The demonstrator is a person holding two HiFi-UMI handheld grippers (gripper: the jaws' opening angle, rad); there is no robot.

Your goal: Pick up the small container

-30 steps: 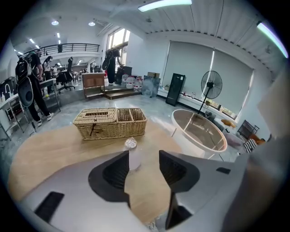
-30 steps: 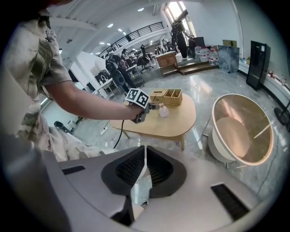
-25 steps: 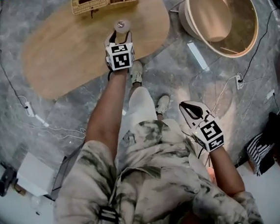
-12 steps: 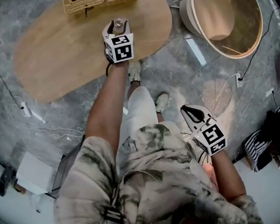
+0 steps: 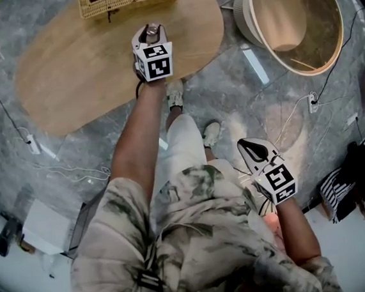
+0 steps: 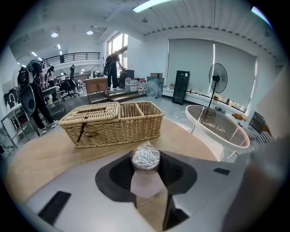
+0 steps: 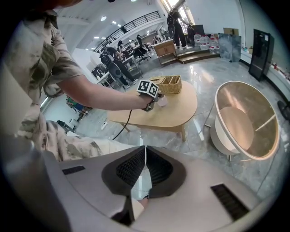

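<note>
While left tool jaws close, both touch small container.

The person wears a short-sleeved shirt mottled in cream and grey-green, pale trousers and light shoes, with a dark strap and buckle across the shirt. Each gripper is grey with black ribbed pads and a white cube printed with black square markers. The left gripper is closing its jaws on the small container between them and trails a black cable. The right gripper looks alike.
</note>
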